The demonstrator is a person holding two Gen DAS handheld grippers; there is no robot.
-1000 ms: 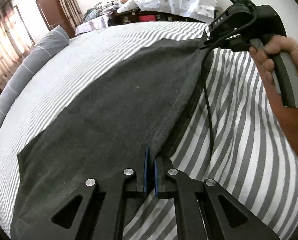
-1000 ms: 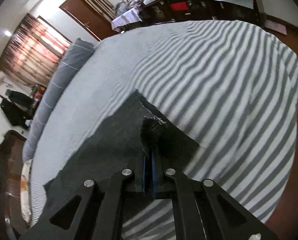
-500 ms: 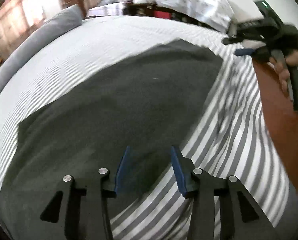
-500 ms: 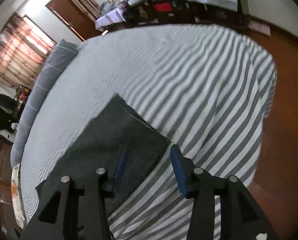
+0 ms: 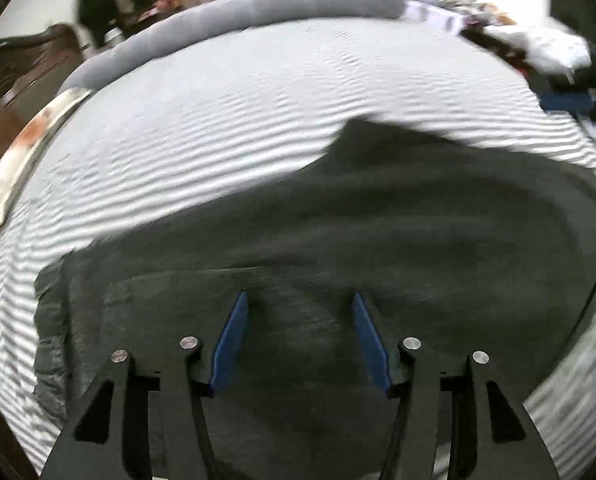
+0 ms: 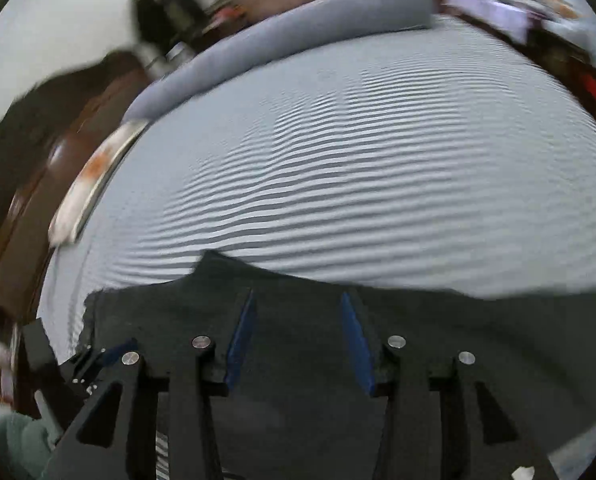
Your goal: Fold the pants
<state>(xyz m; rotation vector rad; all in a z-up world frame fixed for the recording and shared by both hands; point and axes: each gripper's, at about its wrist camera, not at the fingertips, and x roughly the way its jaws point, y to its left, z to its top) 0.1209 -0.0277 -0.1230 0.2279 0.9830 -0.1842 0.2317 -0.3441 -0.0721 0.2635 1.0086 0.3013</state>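
1. The dark charcoal, soft knit pants lie spread flat on the bed with the grey-and-white striped sheet, near its front edge, one layer already laid over another.
2. Our left tool hangs over the pants with its blue pads apart; its jaws have just been opening, and nothing sits between them but the cloth lying below.
3. Our right tool is likewise released, pads spread above the dark cloth, gripping nothing.
4. We judge the fabric light, limp and a little fuzzy: it will drape and sag wherever we do not carry it, and it should not slip from rubber pads.
5. It cannot break, but it wrinkles and the layers can slide over one another.
6. We would take it at an edge or corner, such as the ragged left end seen from the left wrist, pinching every layer together.
7. Two holds well apart on one edge should keep the fold line straight.
8. The motion blur hides the finer seams, so we cannot tell waistband from hem.
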